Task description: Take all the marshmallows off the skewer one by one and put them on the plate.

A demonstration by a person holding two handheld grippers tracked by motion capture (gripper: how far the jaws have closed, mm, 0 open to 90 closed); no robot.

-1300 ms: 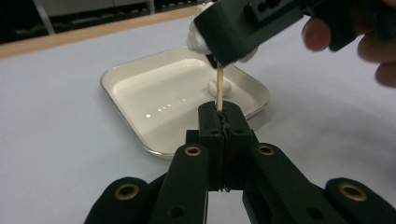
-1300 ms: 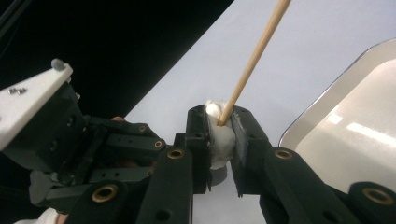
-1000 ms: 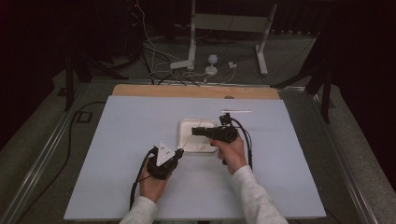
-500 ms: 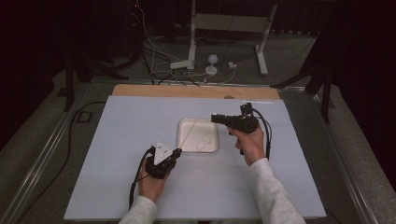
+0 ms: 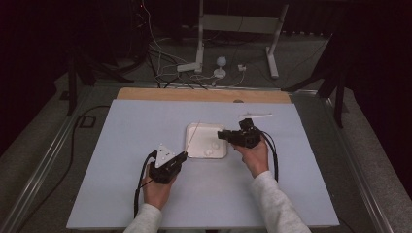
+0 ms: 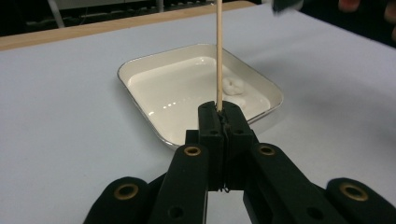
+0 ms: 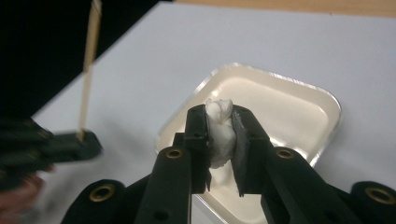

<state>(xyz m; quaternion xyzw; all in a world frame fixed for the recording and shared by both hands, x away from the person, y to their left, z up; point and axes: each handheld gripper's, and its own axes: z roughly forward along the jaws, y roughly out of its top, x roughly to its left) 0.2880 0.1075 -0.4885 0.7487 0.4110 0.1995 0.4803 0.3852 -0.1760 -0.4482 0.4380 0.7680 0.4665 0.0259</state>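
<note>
My left gripper (image 6: 218, 111) is shut on the lower end of a thin wooden skewer (image 6: 218, 46), which stands up and leans over the white square tray (image 6: 140, 70). In the high view this gripper (image 5: 182, 155) sits at the tray's (image 5: 194, 128) near left corner. My right gripper (image 7: 219, 116) is shut on a soft white lump (image 7: 219, 133) and hovers over the tray (image 7: 285, 84). From above, the right gripper (image 5: 221, 135) points left at the tray's right edge. Two more white lumps (image 5: 212, 148) lie in the tray.
The tray sits mid-table on a pale blue mat (image 5: 121, 194), with a wooden strip (image 5: 204, 95) along the far edge. Cables and metal stand legs (image 5: 199, 58) lie on the floor beyond. Open mat surrounds both hands.
My right gripper rose off the tray to the right, then came back toward the tray's right edge, carrying the white lump. The left gripper and skewer have stayed put.
</note>
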